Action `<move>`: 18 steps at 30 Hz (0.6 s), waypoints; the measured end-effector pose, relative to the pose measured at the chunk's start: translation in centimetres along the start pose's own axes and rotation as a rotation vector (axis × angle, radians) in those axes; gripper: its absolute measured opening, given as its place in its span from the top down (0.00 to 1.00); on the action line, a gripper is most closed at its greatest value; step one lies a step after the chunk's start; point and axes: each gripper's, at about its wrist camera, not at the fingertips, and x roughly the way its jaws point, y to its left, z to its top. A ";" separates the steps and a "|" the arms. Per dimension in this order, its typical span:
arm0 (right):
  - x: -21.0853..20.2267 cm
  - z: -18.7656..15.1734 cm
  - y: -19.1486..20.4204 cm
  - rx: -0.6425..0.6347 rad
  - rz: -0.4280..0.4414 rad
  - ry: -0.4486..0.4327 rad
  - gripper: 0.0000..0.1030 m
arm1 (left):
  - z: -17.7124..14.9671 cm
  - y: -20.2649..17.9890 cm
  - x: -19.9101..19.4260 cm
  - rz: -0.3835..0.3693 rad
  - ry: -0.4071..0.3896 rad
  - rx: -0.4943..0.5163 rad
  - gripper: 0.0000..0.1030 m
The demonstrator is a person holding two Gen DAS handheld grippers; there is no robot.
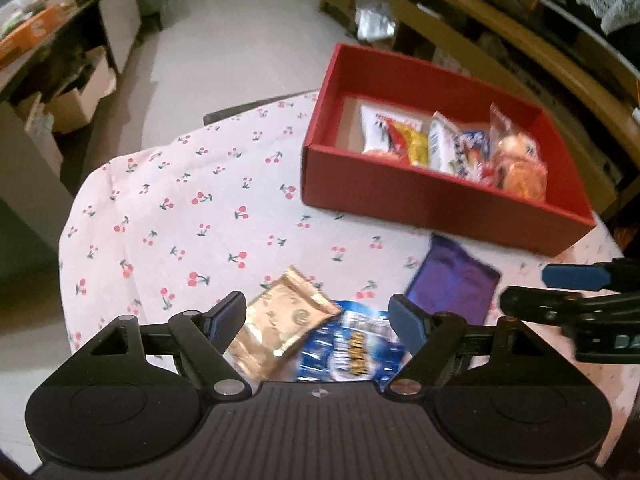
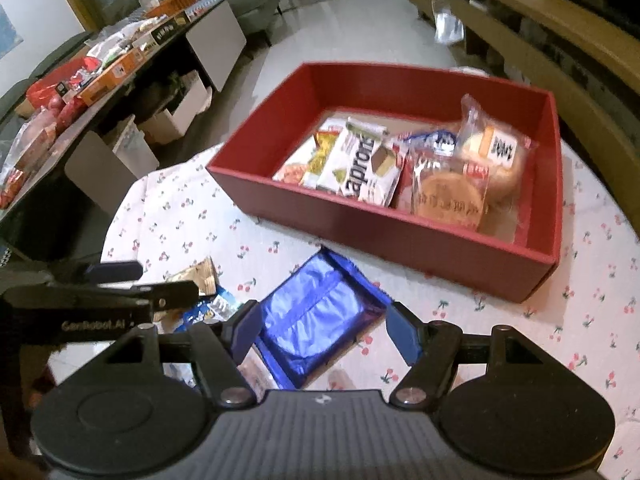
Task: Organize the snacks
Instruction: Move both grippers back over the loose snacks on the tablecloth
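Observation:
A red box point(image 1: 400, 200) point(image 2: 360, 224) stands at the far right of the cherry-print tablecloth point(image 1: 192, 208) and holds several wrapped snacks point(image 2: 360, 160). A gold packet point(image 1: 276, 328) and a blue packet point(image 1: 352, 352) lie on the cloth, overlapping. My left gripper point(image 1: 316, 312) hovers just over them, open, with both packets showing between its fingers. A purple foil packet point(image 2: 316, 316) point(image 1: 452, 280) lies flat in front of the box. My right gripper point(image 2: 324, 320) point(image 1: 524, 286) is open above it, its fingers to either side and not pressing on it.
The round table's edge curves away on the left, with floor point(image 1: 240, 40) beyond it. A long side table point(image 2: 100, 76) loaded with boxes and packets stands at the left. A wooden shelf unit point(image 2: 540, 40) runs behind the red box at the right.

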 end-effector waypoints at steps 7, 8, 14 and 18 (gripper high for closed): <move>1.6 0.4 0.5 0.033 0.041 0.061 0.27 | 0.5 1.8 2.3 -0.089 0.070 0.048 0.19; 1.8 0.4 0.6 0.035 0.041 0.067 0.27 | 0.4 1.8 2.6 -0.103 0.077 0.062 0.19; 2.6 0.2 0.6 0.047 0.030 0.095 0.27 | 0.4 2.0 3.8 -0.107 0.097 0.125 0.20; 2.7 0.3 0.0 0.068 0.023 0.099 0.27 | 0.3 3.1 4.0 -0.137 0.109 0.064 0.19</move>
